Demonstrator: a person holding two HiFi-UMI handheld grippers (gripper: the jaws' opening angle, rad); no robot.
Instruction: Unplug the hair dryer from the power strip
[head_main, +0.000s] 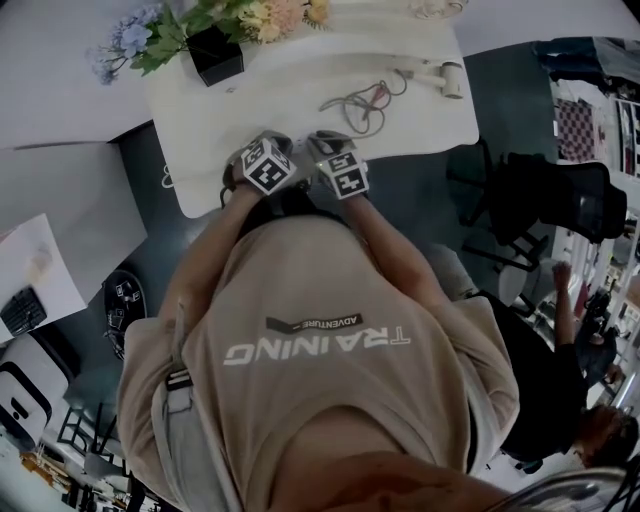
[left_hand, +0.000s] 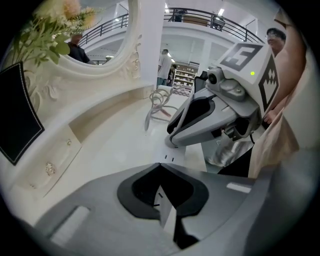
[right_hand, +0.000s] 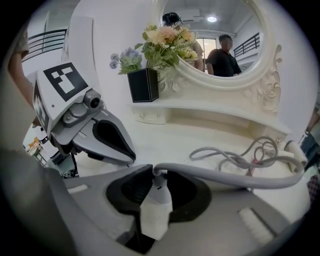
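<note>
I hold both grippers side by side at the near edge of the white dressing table (head_main: 300, 70). My right gripper (right_hand: 152, 170) is shut on a grey-white plug (right_hand: 156, 200), and its grey cord (right_hand: 225, 176) runs off to the right into a loose coil (head_main: 360, 100). The cream hair dryer (head_main: 440, 72) lies at the far right of the table. My left gripper (left_hand: 161, 167) is shut on a flat white piece (left_hand: 167, 215) that looks like the power strip. Whether the plug still sits in the strip I cannot tell. The right gripper (left_hand: 172, 142) shows just ahead of the left one.
A black vase with flowers (head_main: 215, 52) stands at the table's back left, below an oval mirror (right_hand: 220, 35). Dark chairs (head_main: 560, 200) stand to the right of the table. A white desk (head_main: 60, 200) is at the left.
</note>
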